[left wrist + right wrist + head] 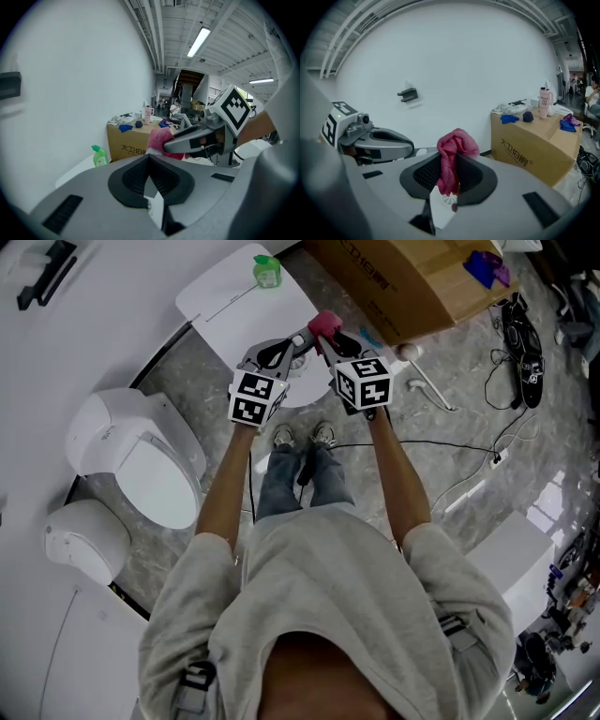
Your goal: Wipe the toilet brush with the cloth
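My right gripper (pixel 323 335) is shut on a bunched pink cloth (pixel 325 323), which sticks up between its jaws in the right gripper view (pixel 452 150). Close to its left, my left gripper (pixel 298 339) is shut, and I see nothing between its jaws (pixel 149 157). From the left gripper view, the cloth (pixel 159 138) hangs just beyond my left jaw tips. Both grippers are held up in front of the person, tips nearly touching. A white long-handled thing with a round head (pixel 427 381), maybe the toilet brush, lies on the floor to the right.
A white toilet (pixel 141 460) stands at the left. Ahead is a white platform (pixel 234 306) with a green bottle (pixel 267 271). A cardboard box (pixel 412 282) sits at the far right. Cables (pixel 469 446) run over the marble floor. A white round object (pixel 302 395) lies below the grippers.
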A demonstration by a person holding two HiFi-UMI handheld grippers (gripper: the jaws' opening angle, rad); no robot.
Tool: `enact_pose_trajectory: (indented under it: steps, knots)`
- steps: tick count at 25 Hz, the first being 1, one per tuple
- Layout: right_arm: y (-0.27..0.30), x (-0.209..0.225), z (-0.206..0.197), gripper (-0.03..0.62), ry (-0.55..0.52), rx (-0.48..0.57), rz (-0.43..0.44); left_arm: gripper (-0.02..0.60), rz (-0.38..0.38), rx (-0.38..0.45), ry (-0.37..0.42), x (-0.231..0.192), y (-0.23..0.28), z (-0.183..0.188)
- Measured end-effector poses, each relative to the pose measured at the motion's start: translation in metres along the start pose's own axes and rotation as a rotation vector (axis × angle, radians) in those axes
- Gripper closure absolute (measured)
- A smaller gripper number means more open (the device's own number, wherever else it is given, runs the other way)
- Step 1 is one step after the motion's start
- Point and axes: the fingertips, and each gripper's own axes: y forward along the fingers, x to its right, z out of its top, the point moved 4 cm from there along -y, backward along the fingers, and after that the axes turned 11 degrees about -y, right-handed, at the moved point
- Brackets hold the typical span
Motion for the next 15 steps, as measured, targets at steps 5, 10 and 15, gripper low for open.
enact_pose_trajectory:
  steps: [5,10,15]
  knots:
    - [0.009,-0.004,-0.021,0.494,0.015,-0.054,0.036,0.563,0.002,0.003,0.0,-0.002,0.001,0.002]
    - [0.018,-0.007,-0.043,0.494,0.034,-0.109,0.061,0.563,0.003,0.004,-0.004,-0.002,0.002,0.001]
    - [0.025,-0.01,-0.061,0.494,0.057,-0.156,0.078,0.563,0.003,0.008,-0.008,-0.004,0.003,0.003]
